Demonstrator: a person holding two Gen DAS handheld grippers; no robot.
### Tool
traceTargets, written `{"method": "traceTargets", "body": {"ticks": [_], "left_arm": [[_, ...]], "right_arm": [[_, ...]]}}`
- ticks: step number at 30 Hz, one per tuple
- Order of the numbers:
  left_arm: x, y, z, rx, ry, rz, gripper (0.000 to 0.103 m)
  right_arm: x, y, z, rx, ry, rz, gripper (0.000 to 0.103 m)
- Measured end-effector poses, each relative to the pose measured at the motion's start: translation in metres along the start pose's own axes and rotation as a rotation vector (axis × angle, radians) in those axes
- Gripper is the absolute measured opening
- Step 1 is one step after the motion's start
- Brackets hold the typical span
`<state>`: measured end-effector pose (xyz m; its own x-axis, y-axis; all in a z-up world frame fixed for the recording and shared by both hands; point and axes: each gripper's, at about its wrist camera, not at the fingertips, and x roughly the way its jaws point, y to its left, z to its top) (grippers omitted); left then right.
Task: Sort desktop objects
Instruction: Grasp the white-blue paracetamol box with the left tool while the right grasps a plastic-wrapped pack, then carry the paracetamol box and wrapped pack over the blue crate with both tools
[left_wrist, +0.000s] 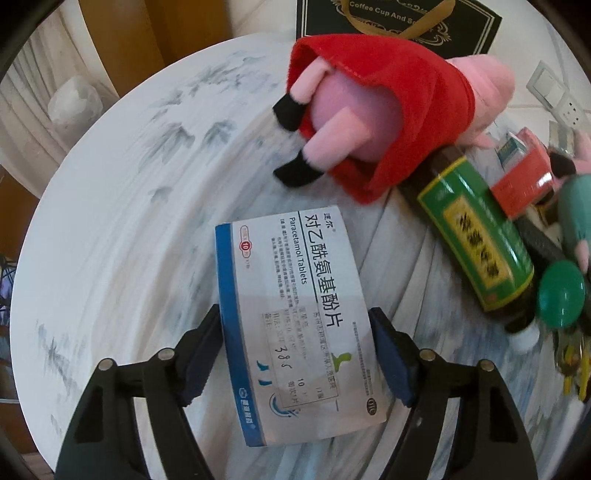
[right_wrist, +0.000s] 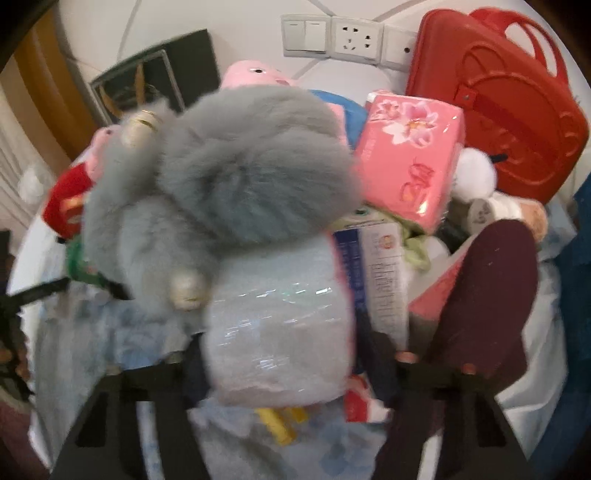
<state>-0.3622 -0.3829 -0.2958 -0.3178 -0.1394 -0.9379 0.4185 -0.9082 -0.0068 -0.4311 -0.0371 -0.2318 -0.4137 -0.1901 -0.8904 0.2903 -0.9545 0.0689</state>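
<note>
In the left wrist view my left gripper (left_wrist: 297, 354) is shut on a white and blue Paracetamol tablet box (left_wrist: 291, 317), held above the round marble table (left_wrist: 122, 221). A pink plush pig in a red dress (left_wrist: 373, 122) lies beyond it, beside a green-labelled brown bottle (left_wrist: 476, 236). In the right wrist view my right gripper (right_wrist: 284, 354) is shut on a pale blue plastic-wrapped pack (right_wrist: 277, 325), which has a grey furry toy (right_wrist: 221, 184) lying on it. The right fingertips are hidden behind the pack.
A pink tissue pack (right_wrist: 410, 162), a red plastic case (right_wrist: 498, 103), a dark maroon object (right_wrist: 484, 302), a white medicine box (right_wrist: 384, 277) and a second pink pig (right_wrist: 255, 74) crowd the table's right. A black gift bag (left_wrist: 399, 22) stands behind. Wall sockets (right_wrist: 354, 37) are behind.
</note>
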Motion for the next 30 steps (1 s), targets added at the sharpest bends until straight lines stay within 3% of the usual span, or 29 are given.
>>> {"method": "traceTargets", "body": {"ticks": [8,13,19,25,30], "left_arm": [[-0.023,-0.006,-0.033,0.042,-0.008,-0.026,0.076],[-0.06,-0.006,-0.063,0.12,-0.049,-0.02,0.076],[-0.11,-0.004,-0.081,0.242,-0.143,-0.008,0.076],[-0.164,-0.029,-0.106,0.317,-0.235,-0.117,0.076],[-0.217,-0.061,-0.142,0.41,-0.346,-0.164,0.076]], "right_arm": [[-0.001,-0.003,-0.001,0.029,-0.01,0.009,0.057],[-0.03,0.0,-0.016,0.015,-0.051,-0.003,0.055],[-0.09,-0.008,-0.046,0.027,-0.132,-0.03,0.054],[-0.169,-0.016,-0.099,0.057,-0.261,-0.104,0.054],[-0.244,-0.021,-0.145,0.084,-0.399,-0.161,0.054]]}}
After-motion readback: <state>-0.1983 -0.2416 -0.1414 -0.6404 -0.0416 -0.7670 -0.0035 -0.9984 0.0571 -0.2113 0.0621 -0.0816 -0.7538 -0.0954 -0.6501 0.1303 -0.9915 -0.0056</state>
